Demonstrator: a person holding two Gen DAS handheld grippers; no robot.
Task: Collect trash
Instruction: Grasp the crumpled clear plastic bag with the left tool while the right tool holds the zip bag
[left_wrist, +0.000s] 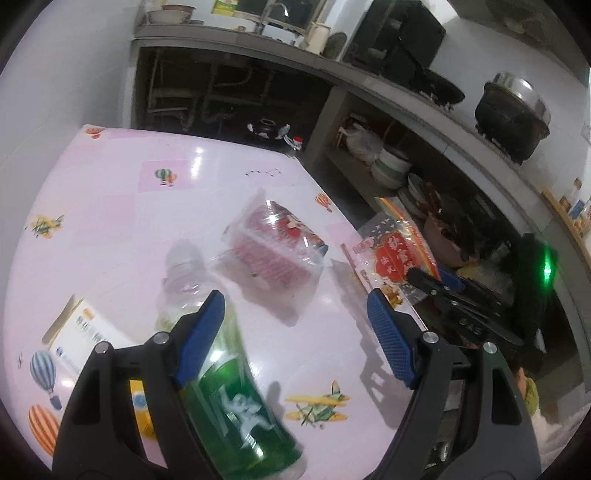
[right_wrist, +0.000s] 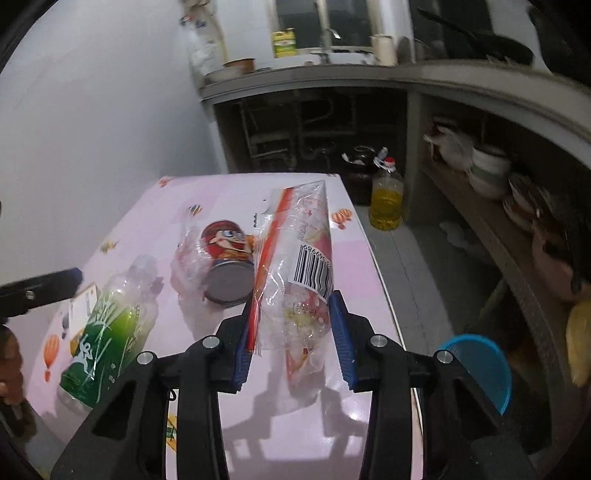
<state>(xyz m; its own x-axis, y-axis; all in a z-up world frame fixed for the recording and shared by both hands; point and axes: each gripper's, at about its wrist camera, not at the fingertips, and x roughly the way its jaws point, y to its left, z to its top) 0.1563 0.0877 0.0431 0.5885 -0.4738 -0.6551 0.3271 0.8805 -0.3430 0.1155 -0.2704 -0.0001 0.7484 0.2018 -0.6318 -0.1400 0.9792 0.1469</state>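
Note:
On the pink table (left_wrist: 122, 206) lies a crushed green plastic bottle (left_wrist: 232, 391) (right_wrist: 107, 332). My left gripper (left_wrist: 295, 310) hangs open over it, with its left finger above the bottle's neck. Beyond it sits a clear plastic container with a red cartoon label (left_wrist: 277, 251) (right_wrist: 221, 258). A white and orange carton (left_wrist: 85, 328) lies at the left. My right gripper (right_wrist: 291, 306) (left_wrist: 432, 277) is shut on a clear printed plastic bag with a barcode (right_wrist: 306, 258) (left_wrist: 391, 254), which it holds off the table near the right edge.
A blue round basket (right_wrist: 480, 369) stands on the floor right of the table. A yellow oil bottle (right_wrist: 386, 199) and a dark jar stand past the far corner. Concrete shelves with bowls (left_wrist: 391, 166) and a counter with black pots (left_wrist: 513, 114) run along the right.

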